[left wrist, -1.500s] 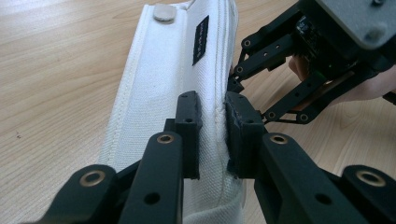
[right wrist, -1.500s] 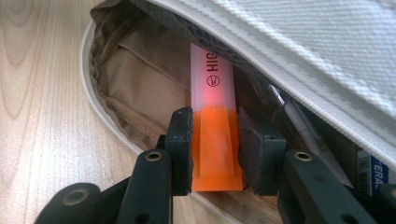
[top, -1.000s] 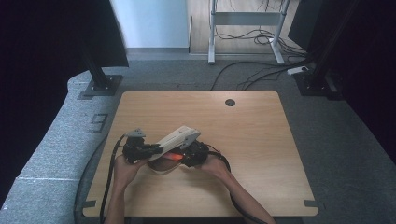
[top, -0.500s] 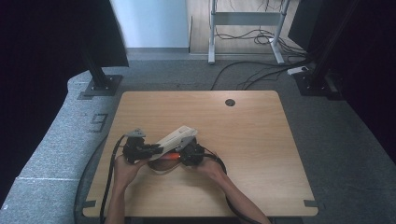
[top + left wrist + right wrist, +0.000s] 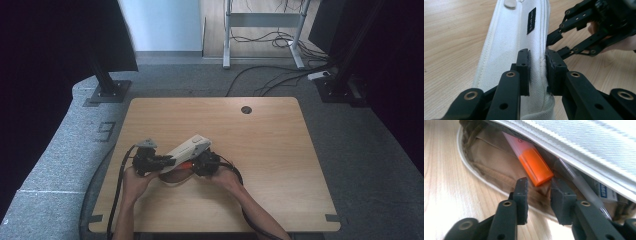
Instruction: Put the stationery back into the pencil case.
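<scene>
Pencil case held open on the surface point(image 5: 280, 150)

Left tool point(image 5: 537, 67) pinches the white pencil case point(image 5: 509, 45) flap; right tool point(image 5: 539, 188), jaws just widening, empty, sits before the orange highlighter point(image 5: 534, 165) inside.

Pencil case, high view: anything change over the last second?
Barely. The right tongs have just been opening a little at the mouth of the pencil case, the orange marker just ahead of the tips, not gripped. The left tongs stay clamped on the white flap. Both hands, the case and the table keep their places.
</scene>
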{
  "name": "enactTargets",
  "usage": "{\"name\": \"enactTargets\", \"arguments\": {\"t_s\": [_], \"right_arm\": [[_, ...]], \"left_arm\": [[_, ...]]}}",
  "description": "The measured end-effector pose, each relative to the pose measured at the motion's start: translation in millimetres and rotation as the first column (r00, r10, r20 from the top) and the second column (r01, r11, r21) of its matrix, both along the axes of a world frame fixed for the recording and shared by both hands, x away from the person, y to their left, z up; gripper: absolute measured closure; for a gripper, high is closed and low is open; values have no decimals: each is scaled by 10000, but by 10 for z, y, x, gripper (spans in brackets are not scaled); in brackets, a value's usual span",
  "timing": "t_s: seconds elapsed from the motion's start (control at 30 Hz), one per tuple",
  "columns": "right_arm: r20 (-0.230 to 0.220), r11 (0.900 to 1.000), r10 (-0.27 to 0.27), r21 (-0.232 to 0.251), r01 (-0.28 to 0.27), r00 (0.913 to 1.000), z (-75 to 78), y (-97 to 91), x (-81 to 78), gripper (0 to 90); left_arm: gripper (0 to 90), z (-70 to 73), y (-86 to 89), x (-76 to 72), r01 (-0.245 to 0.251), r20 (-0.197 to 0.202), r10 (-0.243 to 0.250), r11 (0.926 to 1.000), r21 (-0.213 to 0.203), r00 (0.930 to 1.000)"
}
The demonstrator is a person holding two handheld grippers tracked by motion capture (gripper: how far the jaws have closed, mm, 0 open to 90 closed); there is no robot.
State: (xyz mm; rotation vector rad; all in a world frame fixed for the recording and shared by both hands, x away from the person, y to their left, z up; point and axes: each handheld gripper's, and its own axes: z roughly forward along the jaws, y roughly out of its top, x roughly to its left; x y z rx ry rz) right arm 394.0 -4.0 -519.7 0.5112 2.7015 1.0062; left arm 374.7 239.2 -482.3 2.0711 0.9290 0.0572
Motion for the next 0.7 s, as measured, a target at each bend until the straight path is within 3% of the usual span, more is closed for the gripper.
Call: {"name": "enactTargets", "arguments": {"t_s": [0.27,0.7], "right_arm": [[-290,9996,15,281,-7,9996,46,-181,-33,548],[-487,9977,-440,500,465,9978,60,-500,-113,464]], "left_arm": [[725,-33,-45,-26,80,-86,-78,9998,186,9999],[677,-120,-114,-89,115,-108,-112,9995,278,9999]]}}
